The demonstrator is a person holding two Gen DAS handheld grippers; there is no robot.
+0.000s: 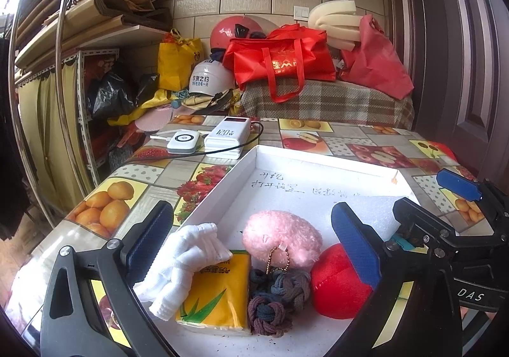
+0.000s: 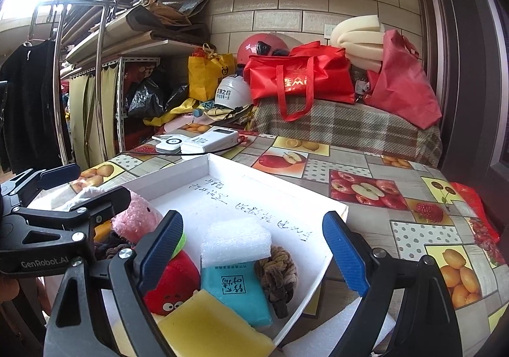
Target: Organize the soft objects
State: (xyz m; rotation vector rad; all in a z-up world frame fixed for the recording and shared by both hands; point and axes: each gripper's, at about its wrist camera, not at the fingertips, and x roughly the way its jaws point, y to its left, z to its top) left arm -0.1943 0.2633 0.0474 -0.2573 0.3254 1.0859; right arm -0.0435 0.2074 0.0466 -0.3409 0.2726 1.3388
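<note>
Between the left gripper's jaws, which stand wide apart with nothing clamped, the soft things are packed tight in the near end of the white box lid: a white glove draped over a yellow tissue pack, a pink plush just beyond, knotted hair ties touching it, and a red plush pressed against the inner face of the right-hand jaw.

The right gripper is also spread open and empty. Between its jaws lie a white foam pad, a teal tissue pack, a brown scrunchie and a yellow sponge nearest the camera.

Here's the worry: everything touches its neighbour, so closing on one piece could well pinch two, or drag the glove off with the pack beneath it. The plush's bead chain lies across the hair ties and could snag them. The two grippers sit close side by side over the red plush, so a sideways move might knock them together.

Beyond the jaws, two white power banks and their cable lie on the tabletop just past the lid's far rim, out of the way for now.
</note>
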